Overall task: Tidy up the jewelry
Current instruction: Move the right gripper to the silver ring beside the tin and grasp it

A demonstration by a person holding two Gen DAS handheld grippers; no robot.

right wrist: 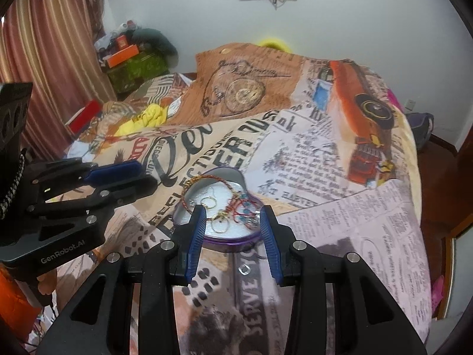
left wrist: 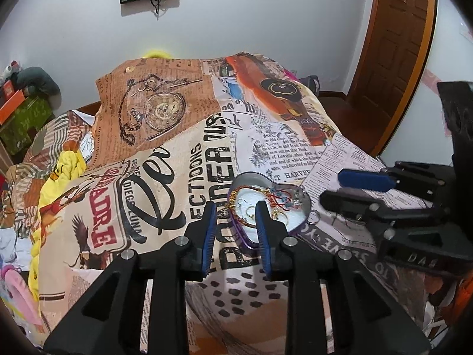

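A purple heart-shaped tin (left wrist: 295, 227) (right wrist: 233, 244) lies open on the printed bedspread. Inside on white padding lie a red and gold bracelet (left wrist: 236, 207) (right wrist: 195, 182), gold hoop rings (right wrist: 220, 224) and tangled red and blue beaded pieces (left wrist: 283, 199) (right wrist: 242, 210). My left gripper (left wrist: 236, 210) is open and empty, its tips over the tin's left part. My right gripper (right wrist: 232, 214) is open and empty, its tips above the tin's near rim. Each gripper also shows in the other's view (left wrist: 337, 186) (right wrist: 142, 174). A small ring (left wrist: 314, 217) (right wrist: 245, 269) lies on the bedspread beside the tin.
The bedspread (left wrist: 177, 148) covers a bed with a raised fold at the back. Yellow cloth (left wrist: 62, 171) lies bunched at the left. Boxes (right wrist: 130, 56) stack by the curtain. A wooden door (left wrist: 393, 44) stands at the right.
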